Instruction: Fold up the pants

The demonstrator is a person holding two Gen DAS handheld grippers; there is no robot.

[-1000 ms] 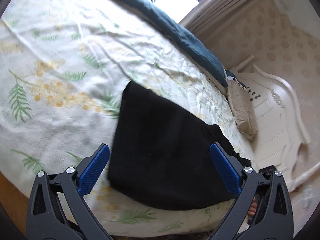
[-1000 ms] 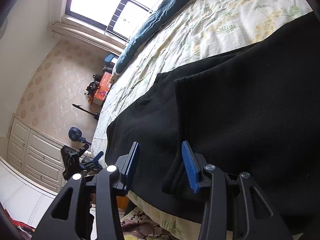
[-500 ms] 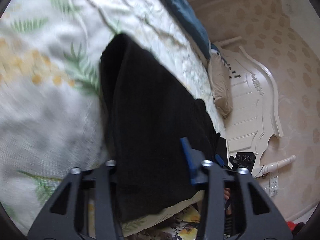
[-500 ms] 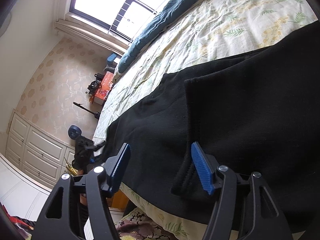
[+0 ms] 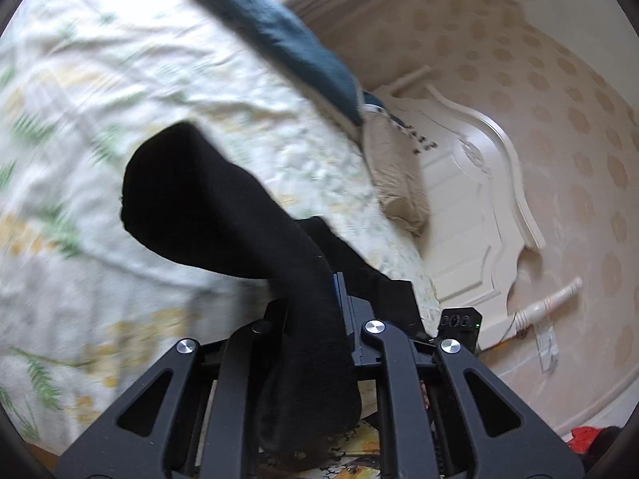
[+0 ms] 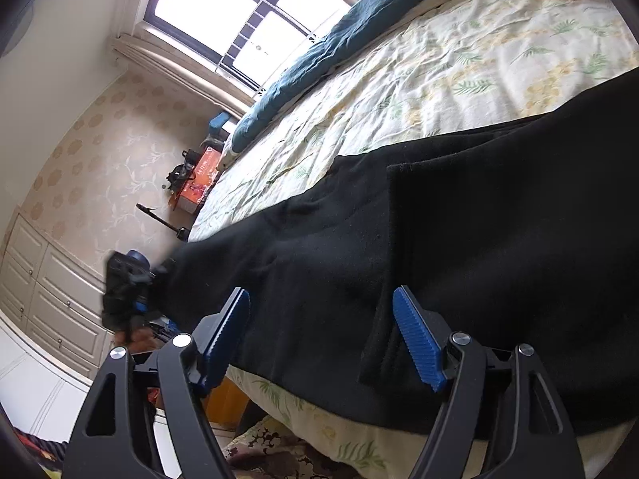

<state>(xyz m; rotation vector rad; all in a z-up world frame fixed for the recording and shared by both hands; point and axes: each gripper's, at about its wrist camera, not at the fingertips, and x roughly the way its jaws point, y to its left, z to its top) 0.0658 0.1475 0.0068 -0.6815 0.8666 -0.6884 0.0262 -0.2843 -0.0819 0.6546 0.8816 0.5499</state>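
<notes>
The pants (image 6: 459, 239) are plain black, lying on a cream bed sheet (image 6: 459, 68) printed with green fern leaves and yellow blossoms. A teal blanket (image 6: 339, 36) runs along its far edge. The right tongs (image 6: 321, 331) are black with ribbed blue pads (image 6: 417, 339), and the wallpaper (image 5: 559, 92) is beige with tan spots.

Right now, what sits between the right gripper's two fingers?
In the right wrist view, the right gripper is open, and between its fingers lies the black pants, including a folded edge, on the floral bedsheet.

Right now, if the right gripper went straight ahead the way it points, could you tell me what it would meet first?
Most likely the black pants. The right gripper is open, and the cloth fills the gap between its fingers right in front, lying on the floral bedsheet. How close the cloth is cannot be judged from this view.
</notes>
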